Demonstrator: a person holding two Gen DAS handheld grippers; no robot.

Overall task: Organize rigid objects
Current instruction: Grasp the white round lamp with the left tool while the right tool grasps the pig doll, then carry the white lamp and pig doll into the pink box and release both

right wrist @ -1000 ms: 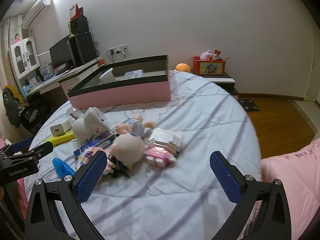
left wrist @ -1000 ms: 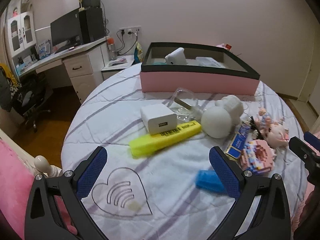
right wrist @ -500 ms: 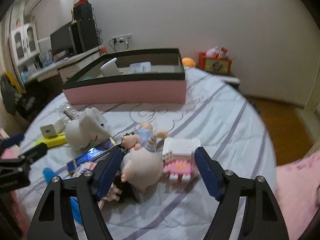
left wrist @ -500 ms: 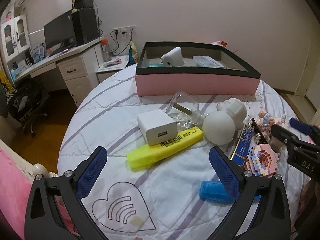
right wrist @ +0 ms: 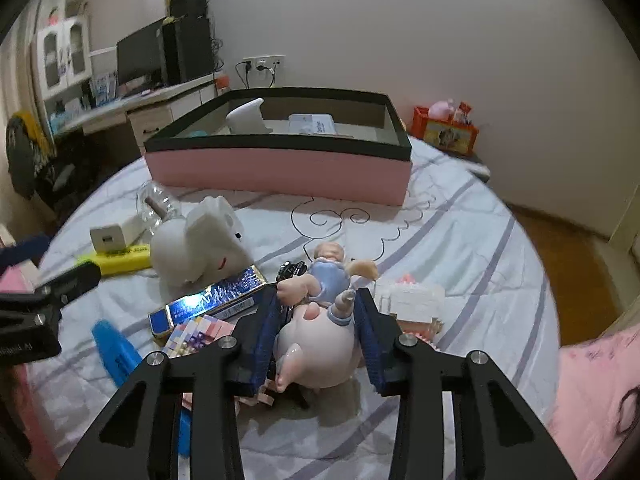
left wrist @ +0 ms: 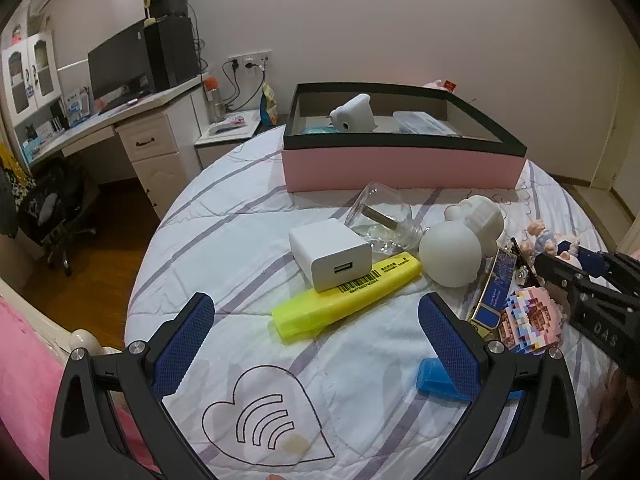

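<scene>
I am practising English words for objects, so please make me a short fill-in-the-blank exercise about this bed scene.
1. The white charger lies partly on top of the ____ highlighter.
2. The right hand-held gripper has just been closing, with the ____ figurine between its pads.
3. The storage box has pink walls and a ____ rim.
4. The left hand-held gripper holds ____.

Missing words: yellow; pig; black; nothing

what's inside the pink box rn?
In the pink box: a white toy, a clear case, something teal. The near wall hides the floor.
</scene>
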